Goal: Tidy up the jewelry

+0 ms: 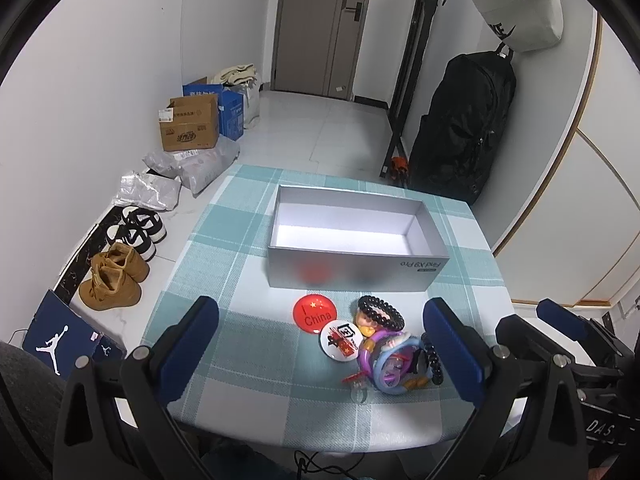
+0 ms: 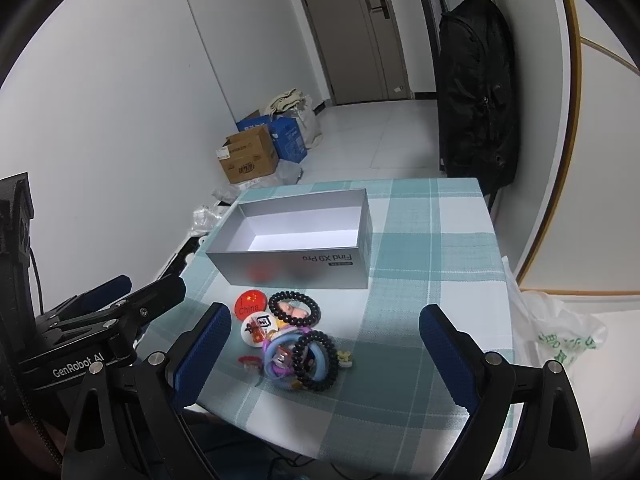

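Both grippers, left (image 1: 320,344) & right (image 2: 325,346), wide open, empty; "Find X9 Pro" box (image 1: 352,274), "China" badge (image 1: 313,314).

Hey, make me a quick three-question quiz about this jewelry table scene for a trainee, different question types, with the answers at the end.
1. True or false: the grey box already holds a bracelet.
2. Multiple choice: the red badge lies (A) inside the box, (B) on the tablecloth in front of the box, (C) on the floor.
3. Fill in: both the left tool and the right tool have their jaws ____.

Key: 1 false, the box's visible interior is bare; 2 B; 3 open, with nothing held.
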